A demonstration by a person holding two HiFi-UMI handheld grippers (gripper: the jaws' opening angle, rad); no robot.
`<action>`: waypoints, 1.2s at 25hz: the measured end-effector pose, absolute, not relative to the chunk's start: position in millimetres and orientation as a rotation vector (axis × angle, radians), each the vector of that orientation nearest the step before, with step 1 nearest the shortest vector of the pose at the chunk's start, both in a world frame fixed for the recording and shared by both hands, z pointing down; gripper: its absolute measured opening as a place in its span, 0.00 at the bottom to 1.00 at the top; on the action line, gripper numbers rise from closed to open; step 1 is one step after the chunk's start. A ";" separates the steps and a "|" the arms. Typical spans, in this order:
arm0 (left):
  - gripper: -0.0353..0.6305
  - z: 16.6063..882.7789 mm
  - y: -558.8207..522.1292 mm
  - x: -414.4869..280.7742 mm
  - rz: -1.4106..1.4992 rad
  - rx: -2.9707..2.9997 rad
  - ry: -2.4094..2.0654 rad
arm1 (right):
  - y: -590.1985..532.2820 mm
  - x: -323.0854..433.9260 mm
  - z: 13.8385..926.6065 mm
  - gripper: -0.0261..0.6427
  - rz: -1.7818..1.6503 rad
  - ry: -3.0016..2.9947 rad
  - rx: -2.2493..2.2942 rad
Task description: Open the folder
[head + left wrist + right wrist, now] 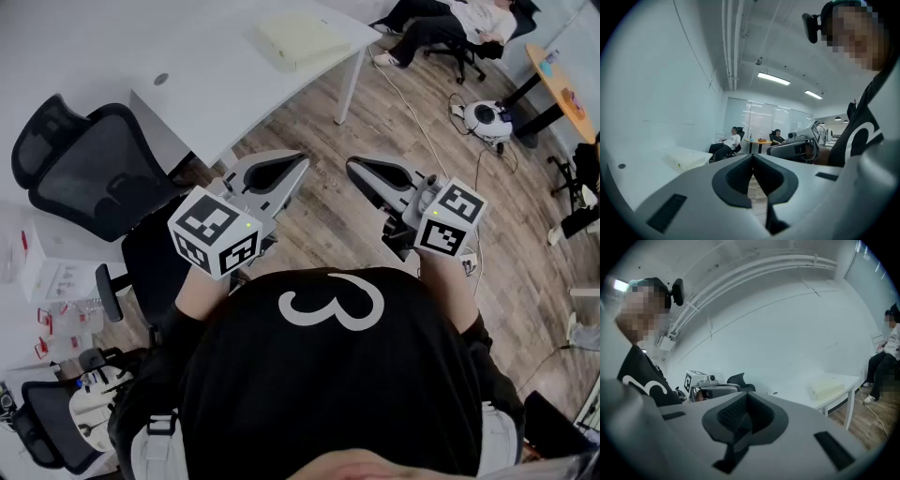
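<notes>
Both grippers were held in front of the person's chest at mid-frame in the head view, over the wood floor (375,131) and not touching anything. Left gripper (296,161) was clenched: in its own view the pads met tip to tip with nothing between them. Right gripper (356,166) was the same, jaws together and empty in its own view. The tips sat near each other with a gap between them, both angled toward the top of the frame. The marker cubes sat low on each: left cube (216,234), right cube (452,220). The folder (300,37), pale cream and closed, lay flat on the white desk (187,75) at the top centre of the head view, near the desk's right corner and well apart from both grippers. The same folder showed at lower left in the left gripper view (686,159) and at right of centre in the right gripper view (828,387). A black mesh office chair (89,173) stood at the left, just beside the desk edge. A seated person (441,23) was at upper right, with a round orange-topped table (562,80) at the right edge. A white round device (487,117) with a cable sat on the floor between them.
</notes>
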State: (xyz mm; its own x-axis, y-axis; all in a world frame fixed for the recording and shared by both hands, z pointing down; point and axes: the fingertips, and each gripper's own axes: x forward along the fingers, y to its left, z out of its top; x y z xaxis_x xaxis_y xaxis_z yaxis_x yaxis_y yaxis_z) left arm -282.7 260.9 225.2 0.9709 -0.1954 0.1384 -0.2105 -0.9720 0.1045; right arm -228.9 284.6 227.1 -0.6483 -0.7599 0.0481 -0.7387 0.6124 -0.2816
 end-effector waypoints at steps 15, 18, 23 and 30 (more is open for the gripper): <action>0.08 233.3 263.8 -285.8 0.209 3.009 -0.304 | 284.1 -229.6 236.3 0.07 -0.472 2.698 -1.309; 0.08 235.1 260.3 -278.7 0.214 3.006 -0.301 | 280.4 -223.2 236.9 0.07 -0.488 2.677 -1.290; 0.08 241.0 239.1 -260.9 0.236 2.993 -0.314 | 259.9 -205.1 244.2 0.07 -0.501 2.677 -1.290; 0.08 251.7 205.4 -216.2 0.284 2.984 -0.316 | 221.4 -161.3 255.0 0.07 -0.536 2.666 -1.284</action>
State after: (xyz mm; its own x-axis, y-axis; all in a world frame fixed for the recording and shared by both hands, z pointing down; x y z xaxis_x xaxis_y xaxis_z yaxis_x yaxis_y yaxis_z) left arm -216.2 205.4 251.7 0.9604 -0.1949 0.1989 -0.2189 -0.9699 0.1065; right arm -161.3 221.4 255.0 -0.6278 -0.7777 0.0328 -0.7300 0.5736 -0.3717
